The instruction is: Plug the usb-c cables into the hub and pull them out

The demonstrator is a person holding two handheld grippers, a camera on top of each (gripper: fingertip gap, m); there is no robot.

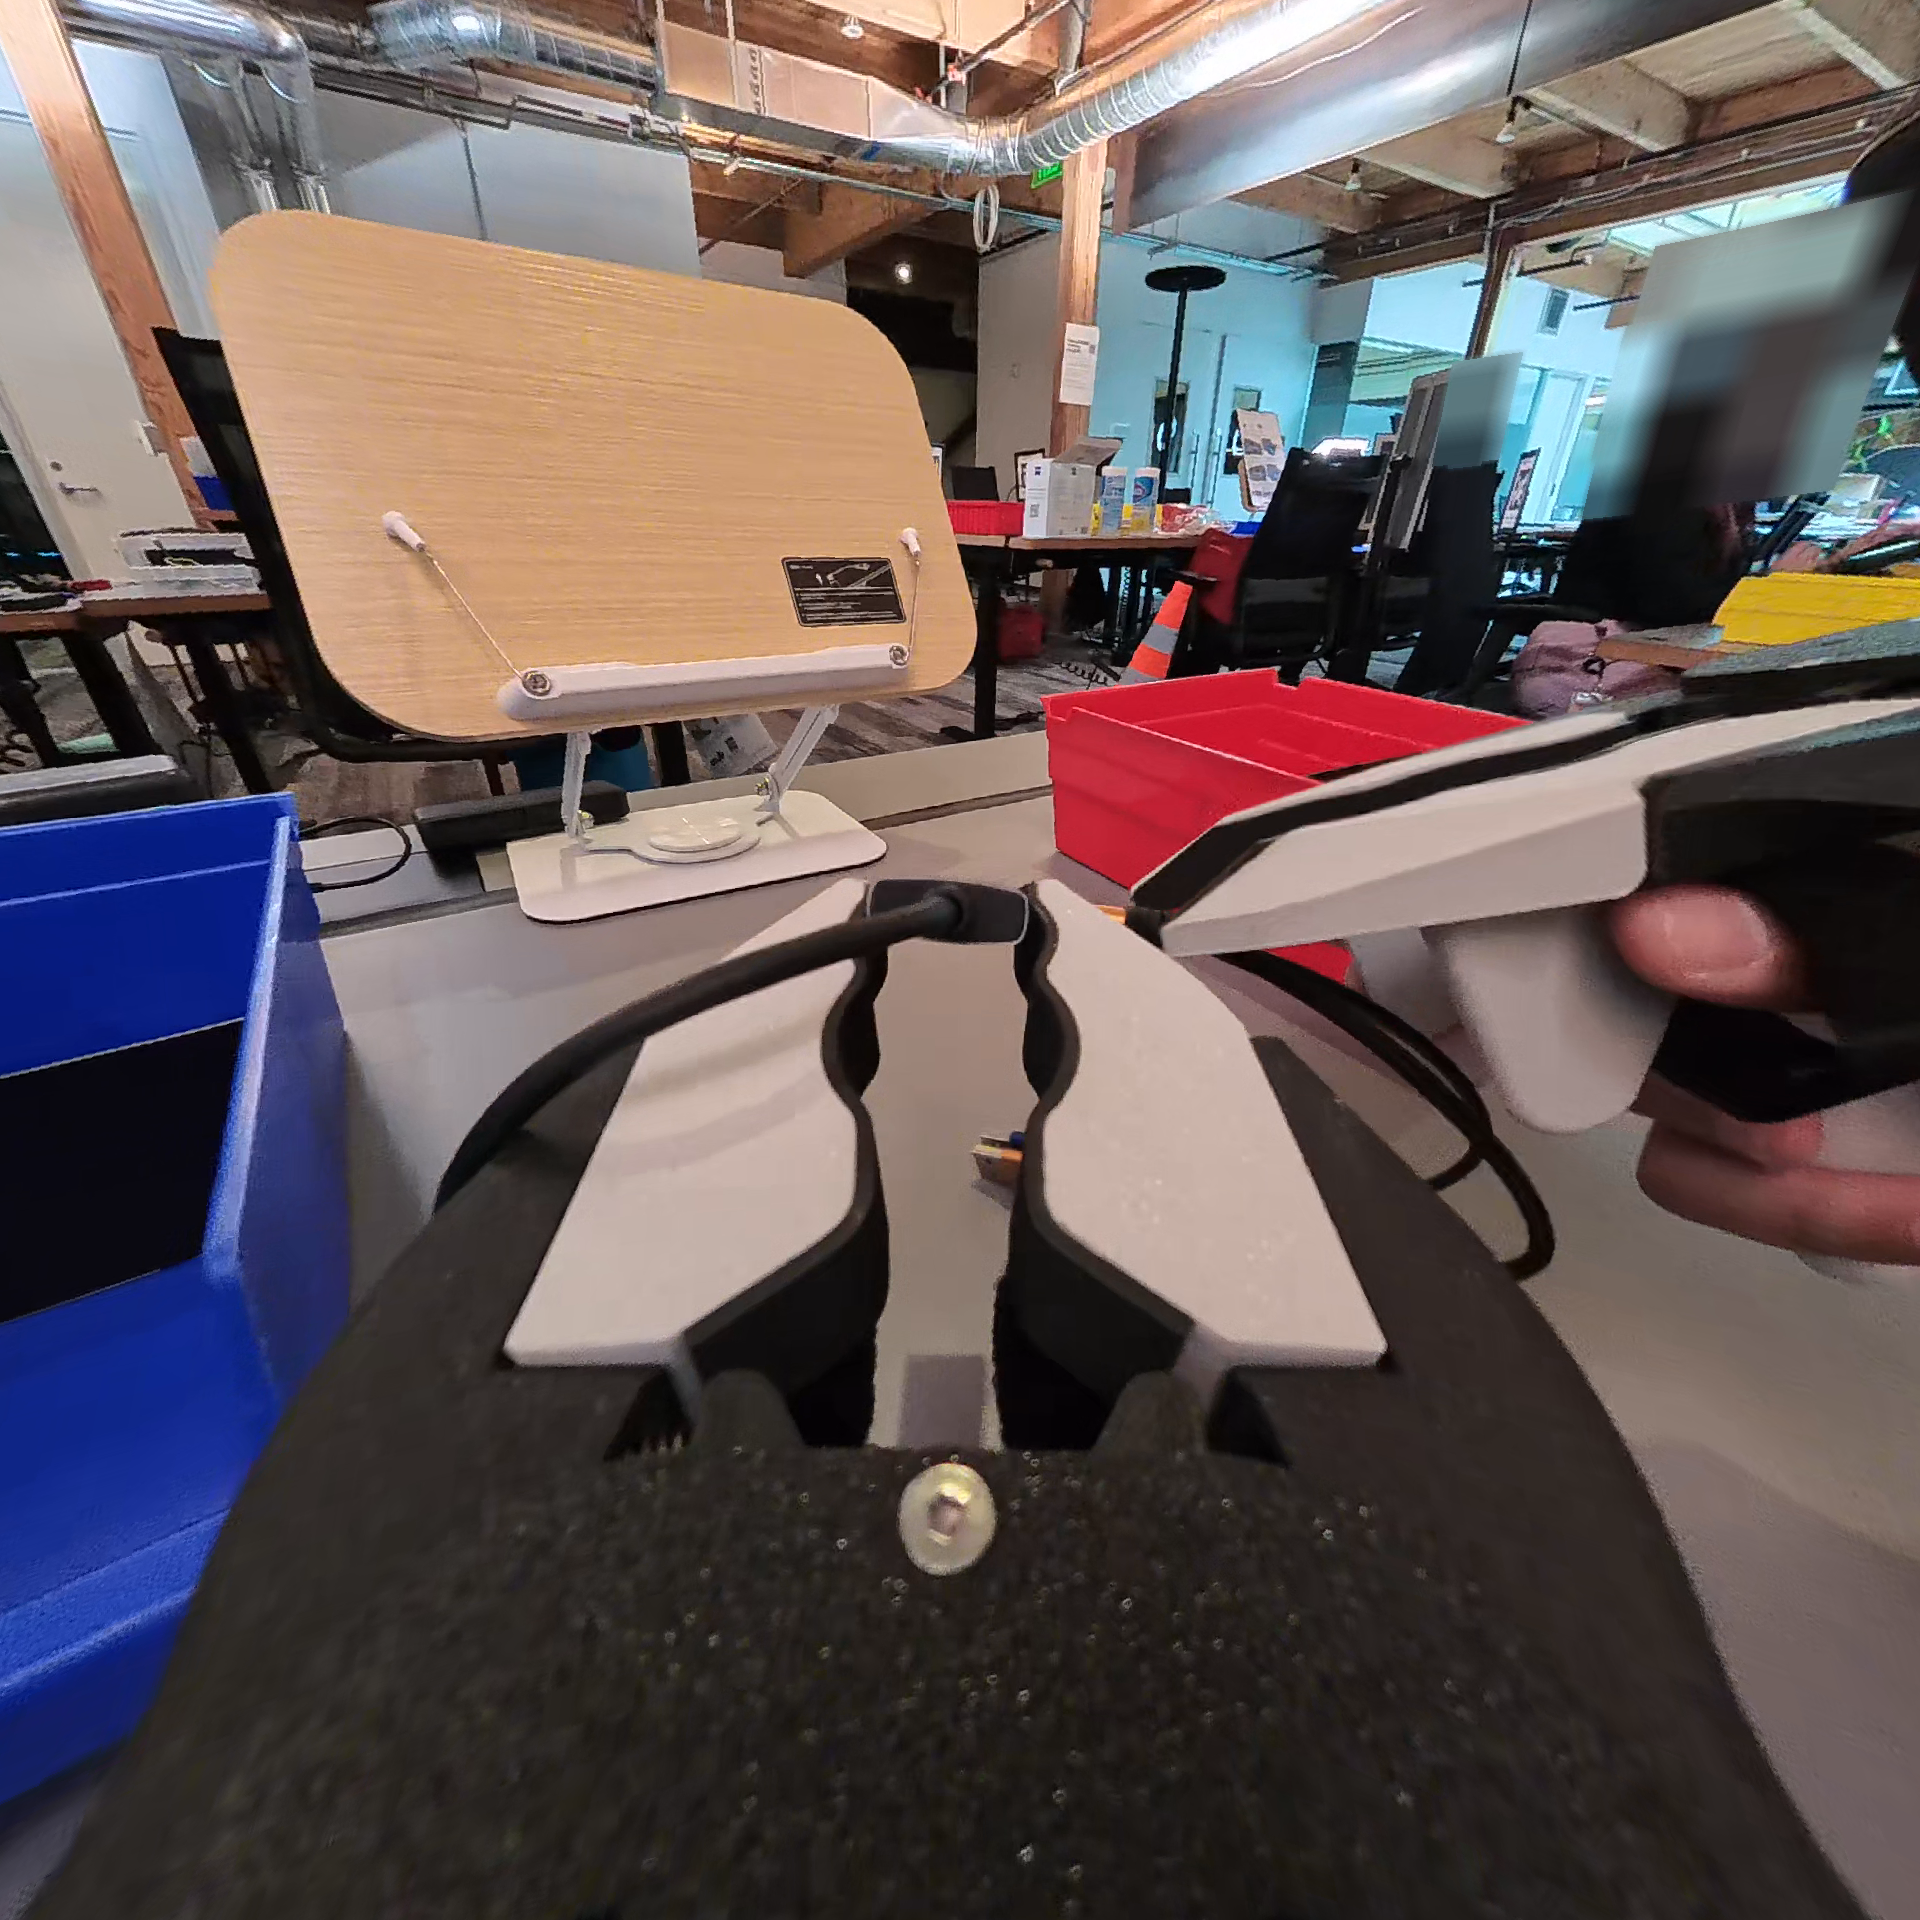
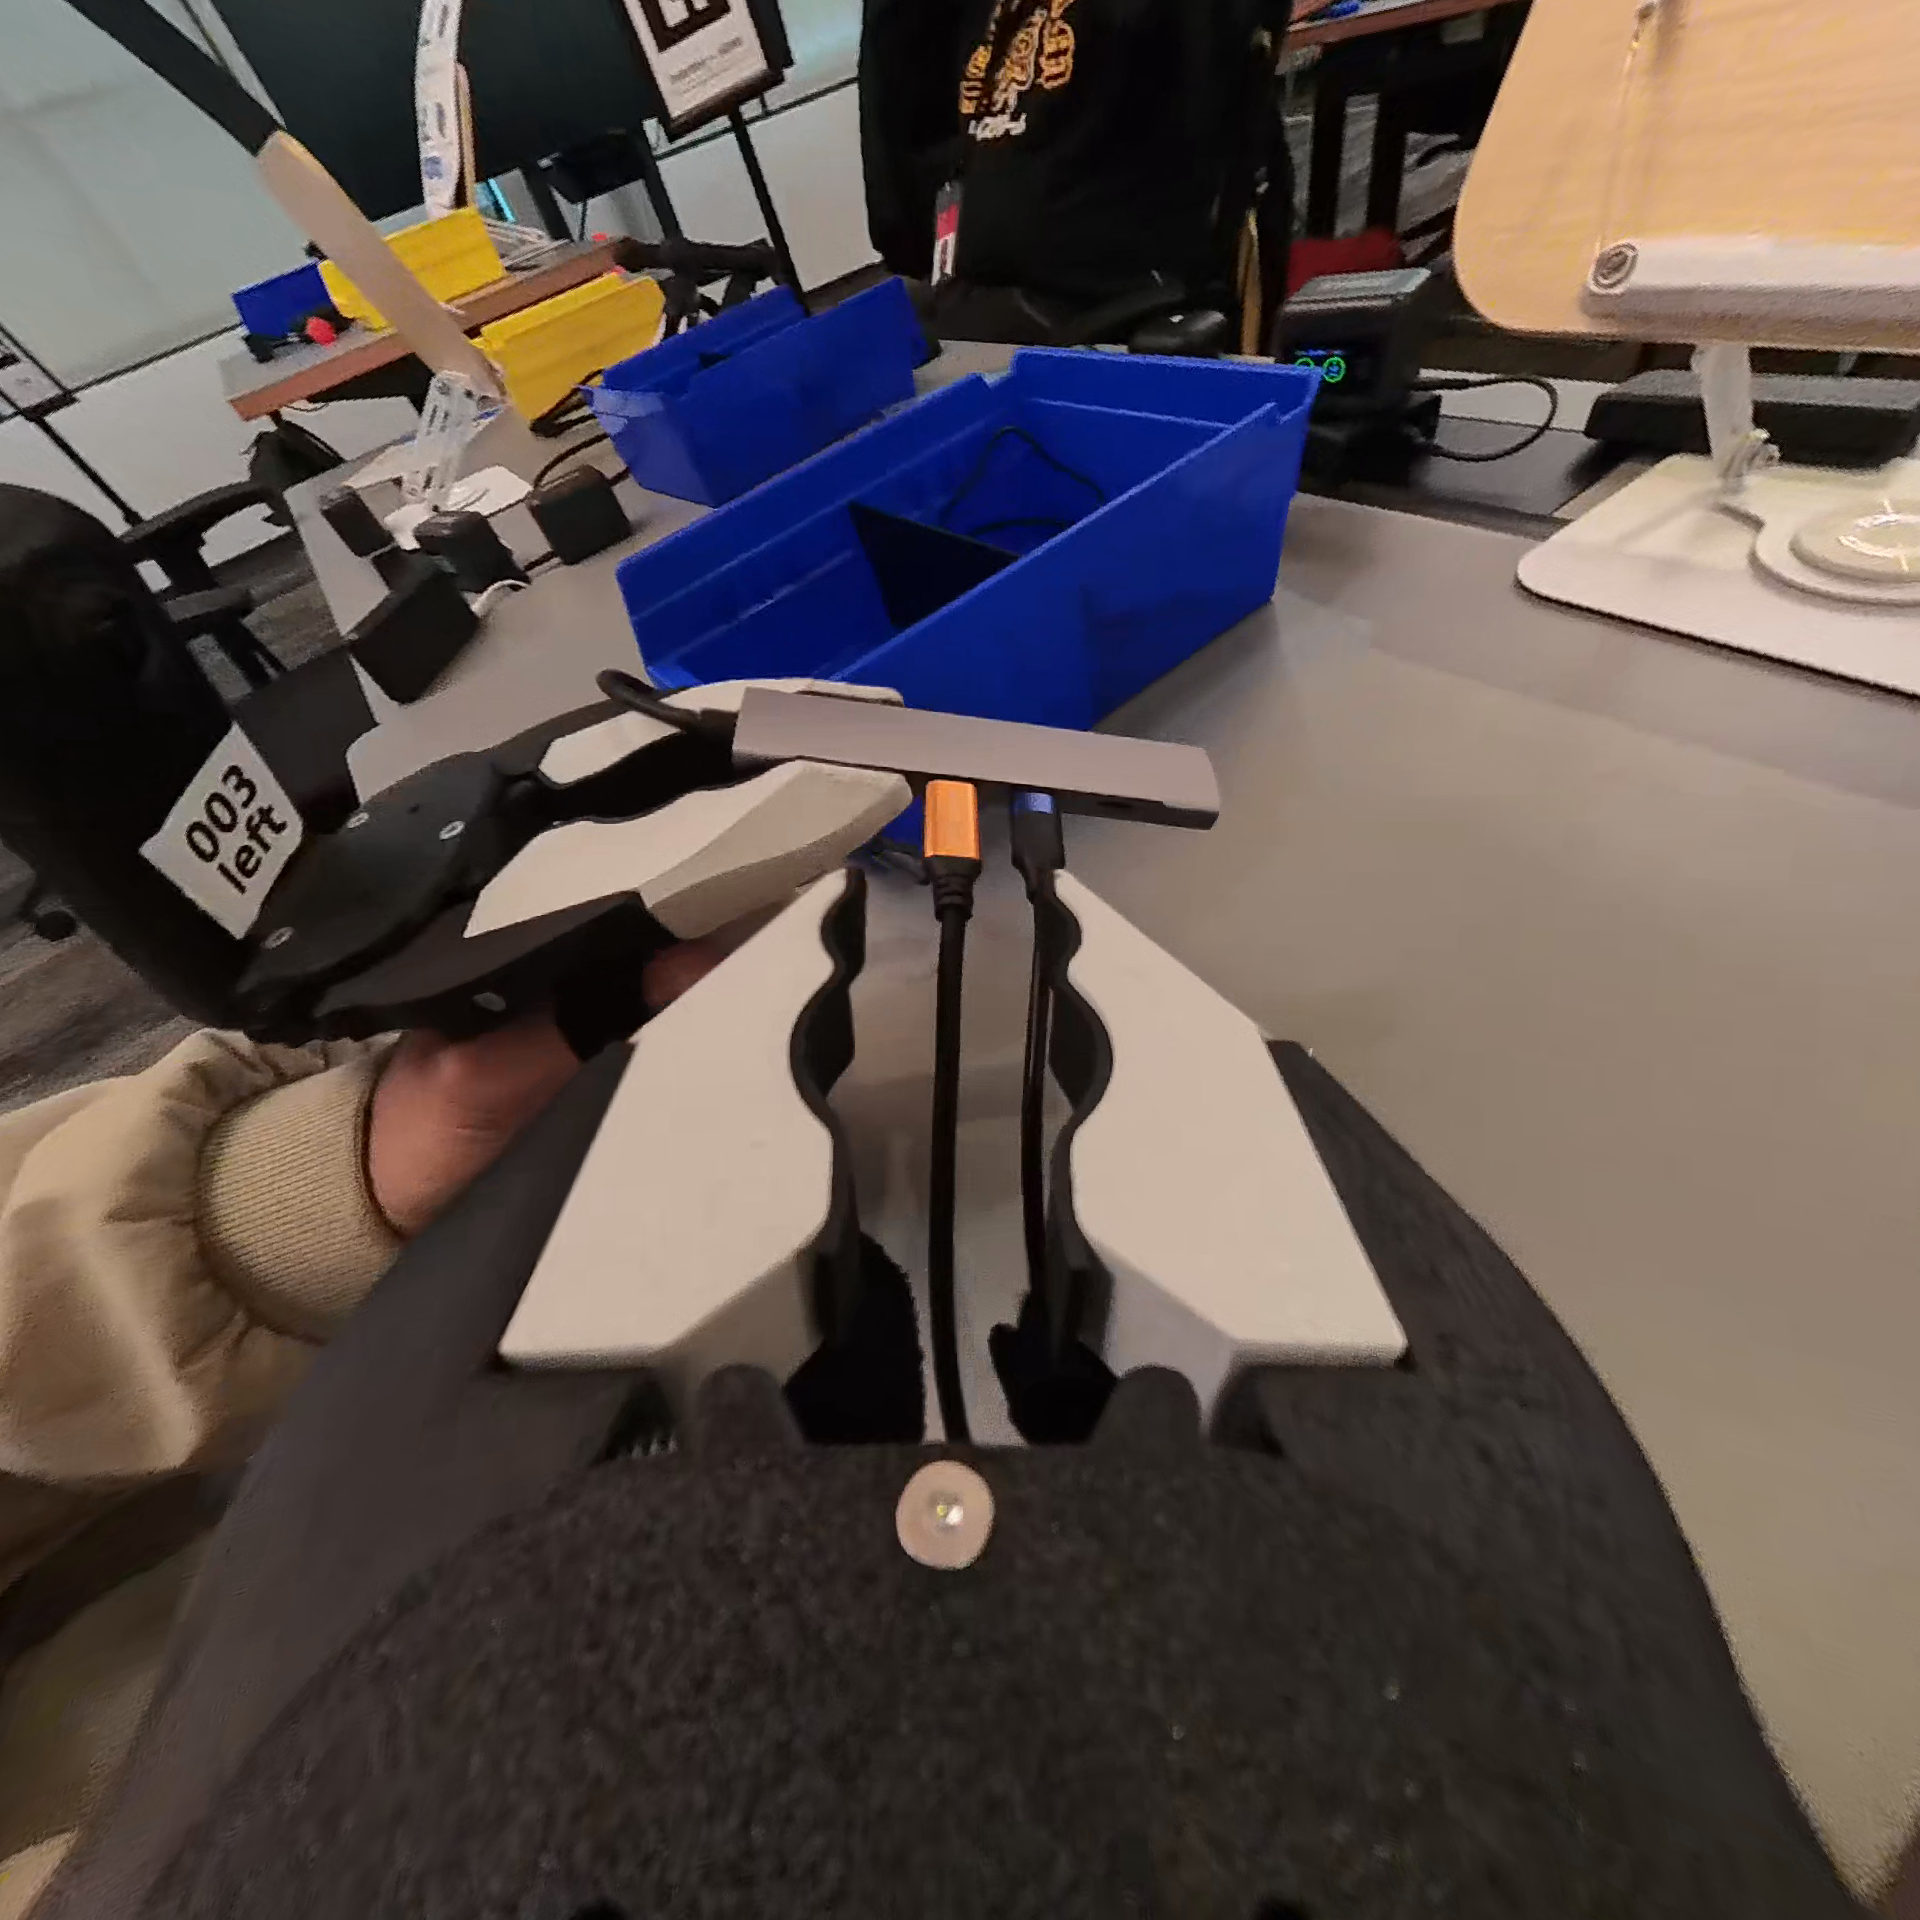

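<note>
The left gripper (image 2: 831, 748) is clenched on one end of the flat grey metal USB hub (image 2: 977, 753), holding it level above the grey table (image 2: 1507, 883), just in front of the blue plastic bin (image 2: 1039, 561). Two cables sit plugged into the hub's near edge: an orange-collared USB-C plug (image 2: 951, 821) and a blue-collared USB-C plug (image 2: 1037, 826). The right gripper (image 2: 956, 883) is released, jaws apart around both black cords, touching neither plug. A red plastic bin (image 1: 1174, 769) stands behind
</note>
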